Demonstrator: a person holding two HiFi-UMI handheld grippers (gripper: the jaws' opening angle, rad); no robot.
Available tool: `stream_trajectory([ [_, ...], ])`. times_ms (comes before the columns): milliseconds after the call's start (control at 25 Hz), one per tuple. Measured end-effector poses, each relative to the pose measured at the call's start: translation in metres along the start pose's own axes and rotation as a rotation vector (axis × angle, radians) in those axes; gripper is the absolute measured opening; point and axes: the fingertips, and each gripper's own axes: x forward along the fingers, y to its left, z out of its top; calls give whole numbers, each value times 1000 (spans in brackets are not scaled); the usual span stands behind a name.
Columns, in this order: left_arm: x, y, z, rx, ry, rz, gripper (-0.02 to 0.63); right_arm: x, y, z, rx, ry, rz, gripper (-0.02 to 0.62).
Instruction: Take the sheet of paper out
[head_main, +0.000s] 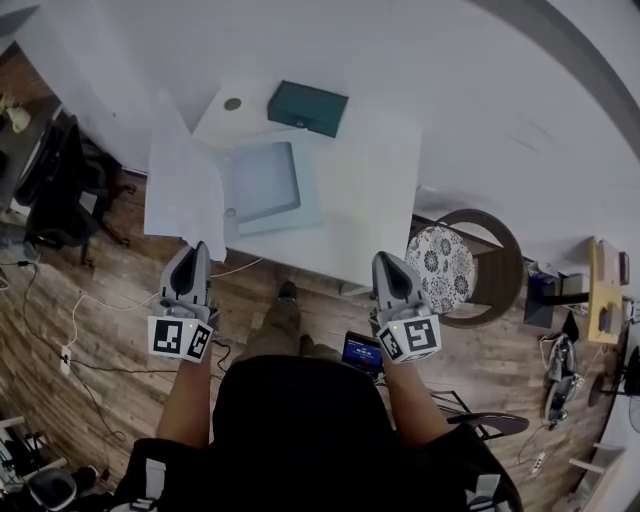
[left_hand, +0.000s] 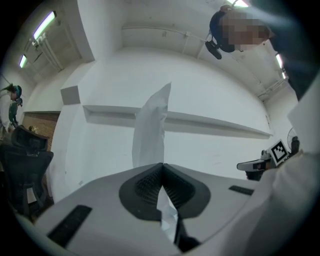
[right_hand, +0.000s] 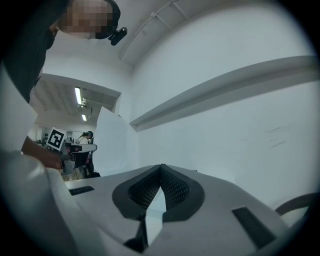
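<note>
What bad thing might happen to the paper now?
1. Only the left gripper pinches the sheet of paper, by one edge. The paper looks crinkled between its pads, so a tug might tear it or let it slip.
2. The right gripper is shut and empty, so the floppy sheet has no second support and may fold over.
3. The sheet stands close to the table edge and might snag there.

White sheet (head_main: 185, 195); teal box (head_main: 308, 107); pale-blue folder (head_main: 265, 185); floral-patterned stool (head_main: 438, 262); white table (head_main: 380, 200).
</note>
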Motion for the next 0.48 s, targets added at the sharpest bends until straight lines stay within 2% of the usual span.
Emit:
stream_trajectory([
  [200,-41,-19,-2,14,26,-12,2,-37,23,-1,9,3,-7,11],
  [480,-98,-3,-27,-26,64,12,2,-62,73,-1,19,7,15,11],
])
